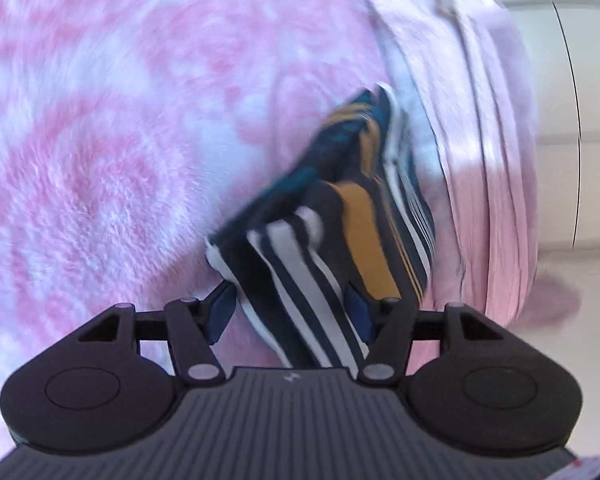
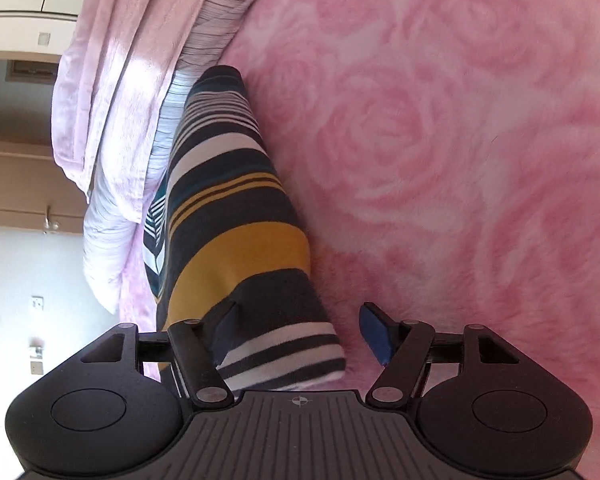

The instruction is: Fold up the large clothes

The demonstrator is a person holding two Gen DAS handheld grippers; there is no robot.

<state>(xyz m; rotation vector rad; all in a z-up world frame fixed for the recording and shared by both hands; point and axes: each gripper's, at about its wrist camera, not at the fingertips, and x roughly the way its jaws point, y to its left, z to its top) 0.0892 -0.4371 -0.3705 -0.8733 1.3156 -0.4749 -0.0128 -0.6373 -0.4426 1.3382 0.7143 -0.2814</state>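
The striped garment (image 1: 324, 216), navy with white and mustard bands, lies bunched on a pink rose-patterned fleece blanket (image 1: 100, 140). In the left wrist view my left gripper (image 1: 291, 310) is open, with a fold of the garment between its blue pads (image 1: 224, 308) and a gap beside the left pad. In the right wrist view the same garment (image 2: 236, 224) stretches away along the blanket (image 2: 440, 140). My right gripper (image 2: 302, 330) stands open around the garment's near end. Its right pad (image 2: 376, 332) is clear of the cloth, and the left pad sits against it.
A pale pink towel or sheet (image 2: 112, 80) and a striped white pillow or duvet (image 2: 108, 248) lie along the bed's edge beside the garment. Beyond them are a white wall and wooden furniture (image 2: 16, 184). Pale pink cloth (image 1: 480, 120) also borders the garment in the left wrist view.
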